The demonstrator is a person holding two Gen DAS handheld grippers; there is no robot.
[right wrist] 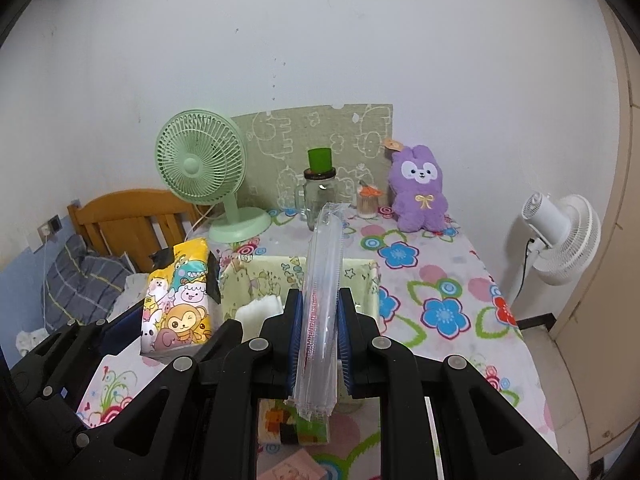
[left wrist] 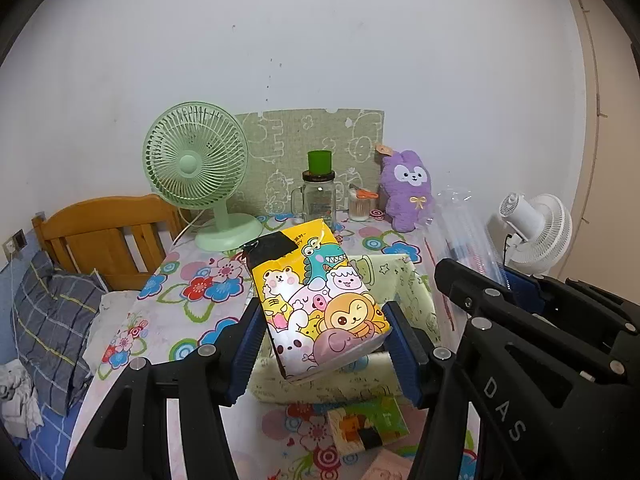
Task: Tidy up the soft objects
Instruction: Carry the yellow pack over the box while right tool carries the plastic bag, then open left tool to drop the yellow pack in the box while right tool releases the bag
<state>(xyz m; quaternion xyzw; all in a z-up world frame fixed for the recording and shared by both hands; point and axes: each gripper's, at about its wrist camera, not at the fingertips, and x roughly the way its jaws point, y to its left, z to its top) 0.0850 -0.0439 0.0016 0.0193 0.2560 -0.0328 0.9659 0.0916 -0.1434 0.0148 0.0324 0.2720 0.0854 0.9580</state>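
While my left gripper point(left wrist: 322, 344) clamps the cartoon tissue pack point(left wrist: 320, 300) above the fabric storage box point(right wrist: 240, 280) and my right gripper point(right wrist: 320, 344) pinches a clear plastic packet point(right wrist: 322, 280), I judge both need lowering inside before release.

I read "DAS" in white capitals on black body of right tool point(left wrist: 505, 408), seen from left wrist view. Letters run vertically along arm, tilted.

Cartoon-animal tissue pack point(left wrist: 320, 300) carries small print near top edge, beside black patch; characters too small and blurred, I can't make them out. Same pack in right wrist view point(right wrist: 176, 312): no legible text.

Tag on purple plush point(right wrist: 420, 188): marks unreadable.

Nothing else readable from my feeds.
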